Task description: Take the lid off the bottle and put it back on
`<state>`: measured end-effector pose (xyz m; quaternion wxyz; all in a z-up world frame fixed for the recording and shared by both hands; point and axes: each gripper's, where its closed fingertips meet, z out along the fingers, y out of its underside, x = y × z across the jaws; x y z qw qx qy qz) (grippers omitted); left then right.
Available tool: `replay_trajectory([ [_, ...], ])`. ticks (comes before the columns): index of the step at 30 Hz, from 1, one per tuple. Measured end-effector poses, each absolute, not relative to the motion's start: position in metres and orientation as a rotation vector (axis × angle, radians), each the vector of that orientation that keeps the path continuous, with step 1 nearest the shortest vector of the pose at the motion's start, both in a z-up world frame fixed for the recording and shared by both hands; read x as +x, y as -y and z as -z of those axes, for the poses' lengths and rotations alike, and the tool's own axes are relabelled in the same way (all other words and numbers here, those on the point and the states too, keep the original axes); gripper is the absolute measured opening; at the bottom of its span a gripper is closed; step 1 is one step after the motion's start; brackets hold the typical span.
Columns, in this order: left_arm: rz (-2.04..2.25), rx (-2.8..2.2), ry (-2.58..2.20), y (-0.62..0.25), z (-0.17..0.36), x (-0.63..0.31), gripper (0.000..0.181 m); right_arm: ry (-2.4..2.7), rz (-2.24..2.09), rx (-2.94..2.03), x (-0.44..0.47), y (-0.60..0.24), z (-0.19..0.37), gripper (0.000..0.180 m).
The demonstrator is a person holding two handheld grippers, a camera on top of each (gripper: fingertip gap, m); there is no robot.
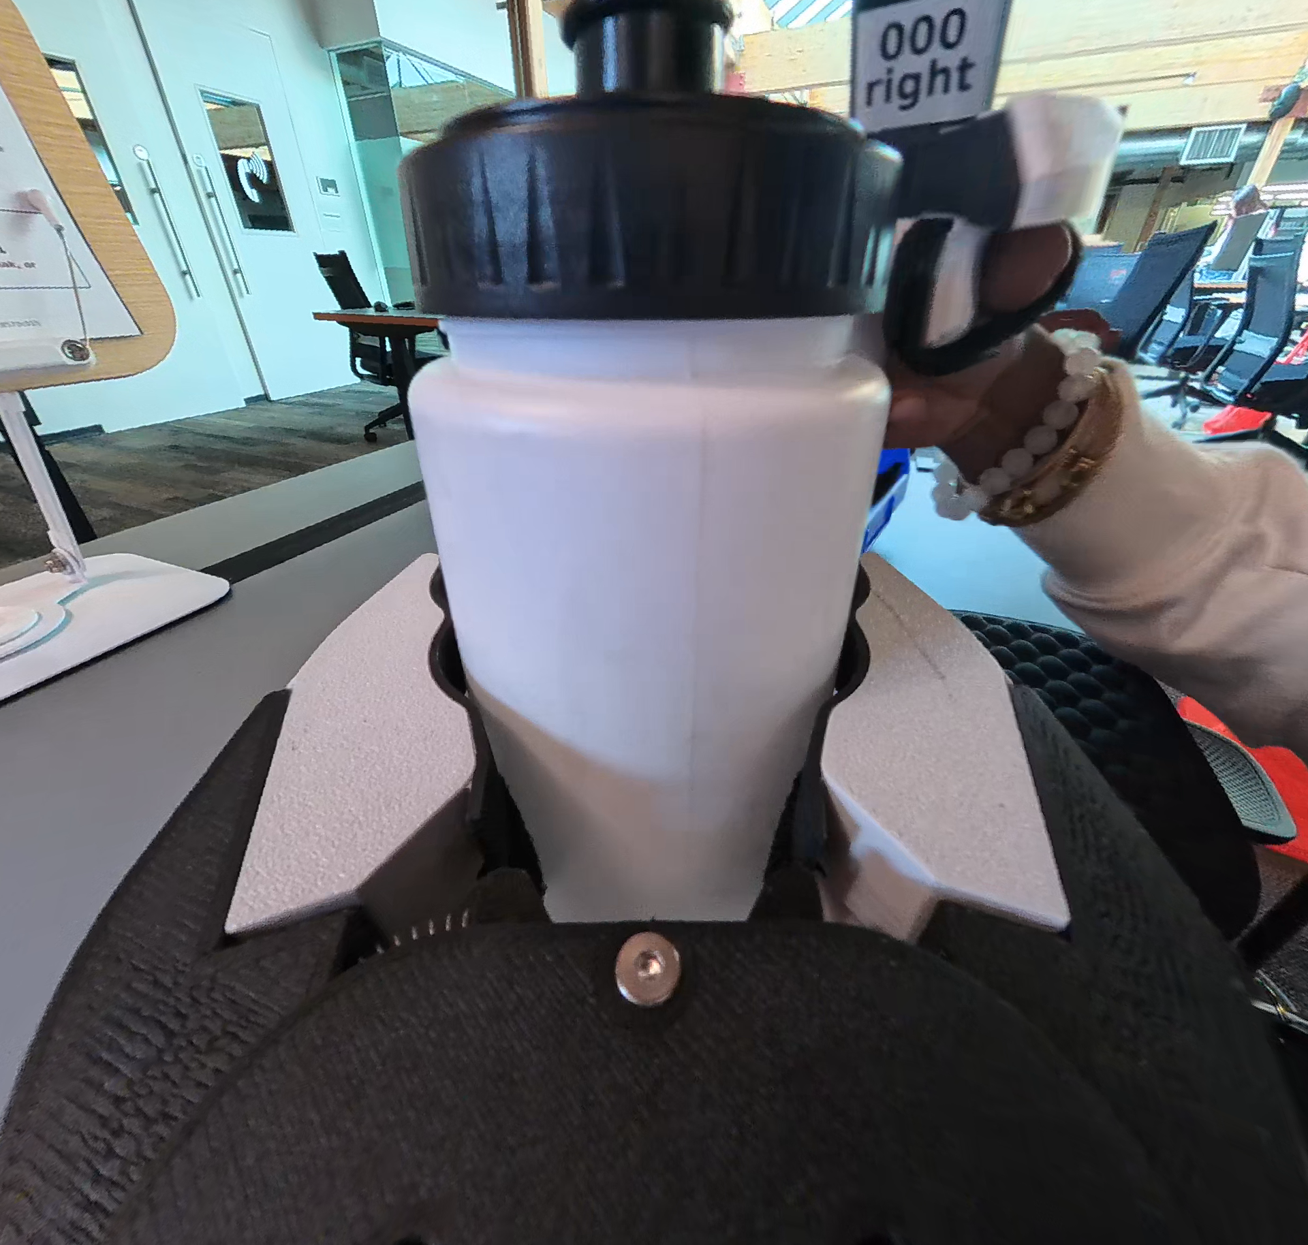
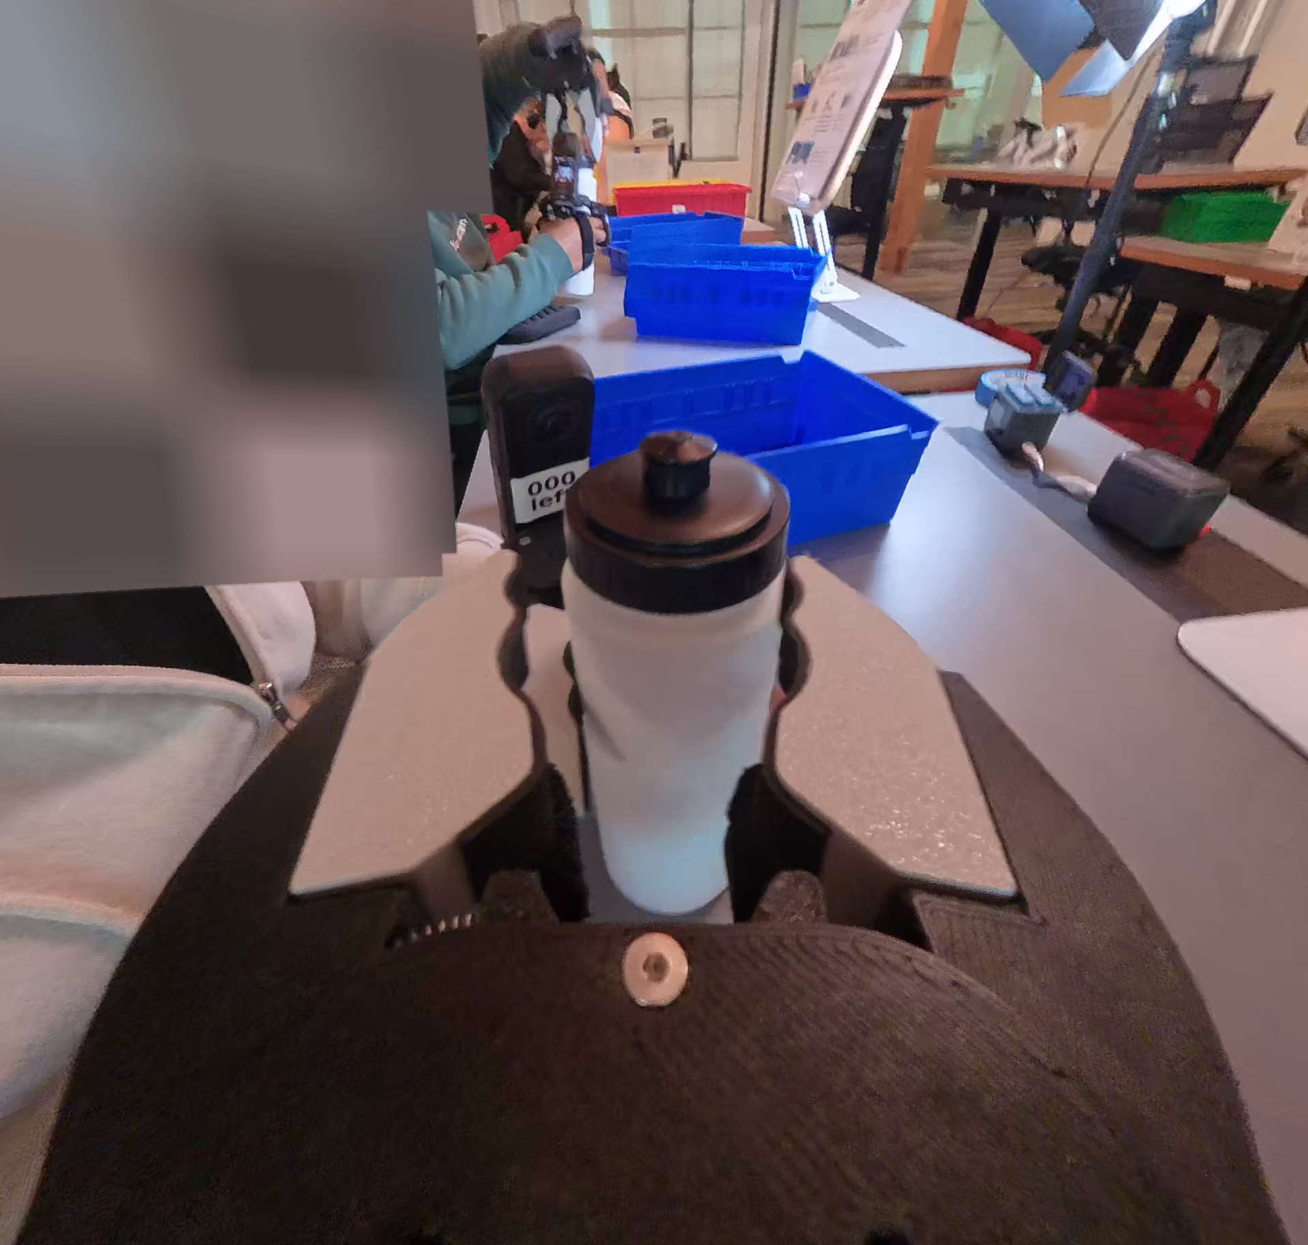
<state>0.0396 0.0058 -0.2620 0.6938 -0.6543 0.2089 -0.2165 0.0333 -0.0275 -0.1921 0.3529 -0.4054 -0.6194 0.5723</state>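
A white bottle (image 1: pixel 637 574) is held upright between the two grey fingers of the left gripper (image 1: pixel 647 652), whose black scalloped pads are pressed against both sides of the bottle's body below its shoulder. The black ribbed lid (image 1: pixel 637 213) is seated on the neck, its pull spout topping it.

In the right wrist view, the same bottle (image 2: pixel 669 730) is framed between the fingers of the right gripper (image 2: pixel 655 652), which are spread wider than the body: a gap is seen on the left side, while the right pad sits just beside or against the bottle, and contact there cannot be settled. The lid (image 2: pixel 676 525) is seen from above, screwed down level with the fingertips. The bottle's base is seen resting on the grey table (image 2: pixel 1026 645).

Just behind the bottle in this view, the black camera stalk of the left gripper is seen, bearing a white label. In the left wrist view, the right gripper's handle is held beside the lid by a hand (image 1: pixel 991 333) wearing beaded and gold bracelets over a cream sleeve.

Farther back on the table, an open blue bin (image 2: pixel 814 433) is set just beyond the bottle, with a dark grey case (image 2: pixel 1157 500) to the right. More blue bins (image 2: pixel 722 291) and a red bin (image 2: pixel 679 195) are lined up beyond, where another person in a teal sleeve (image 2: pixel 495 291) is seated.
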Motion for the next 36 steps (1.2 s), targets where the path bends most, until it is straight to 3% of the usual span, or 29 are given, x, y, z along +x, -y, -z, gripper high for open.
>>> replay_trajectory([
  [2, 0.486, -1.458, -0.475, -0.005, 0.262, 0.040, 0.103, 1.643, -1.509, -0.932, 0.023, 0.031, 0.187, 0.093],
  [5, 0.493, -1.453, -0.480, -0.004, 0.262, 0.041, 0.103, 1.775, -1.603, -0.789, 0.008, 0.045, 0.189, 0.102],
  [7, 0.497, -1.450, -0.483, -0.004, 0.262, 0.041, 0.103, 1.852, -1.660, -0.763, 0.000, 0.051, 0.192, 0.097],
  [9, 0.499, -1.450, -0.479, -0.004, 0.261, 0.041, 0.103, 1.908, -1.661, -0.766, -0.005, 0.051, 0.198, 0.080],
  [13, 0.480, -1.454, -0.467, -0.004, 0.262, 0.040, 0.103, 1.809, -1.630, -0.863, -0.007, 0.049, 0.197, 0.079],
  [20, 0.457, -1.460, -0.451, -0.005, 0.262, 0.040, 0.103, 1.395, -1.205, -1.275, -0.013, 0.032, 0.200, 0.079],
  [23, 0.473, -1.454, -0.458, -0.004, 0.261, 0.040, 0.103, 1.499, -1.136, -1.199, -0.012, 0.037, 0.202, 0.091],
  [28, 0.503, -1.441, -0.479, -0.002, 0.261, 0.042, 0.103, 1.726, -1.528, -0.902, -0.006, 0.049, 0.192, 0.108],
  [36, 0.529, -1.430, -0.490, 0.000, 0.261, 0.043, 0.103, 1.863, -1.660, -0.710, -0.004, 0.054, 0.200, 0.079],
])
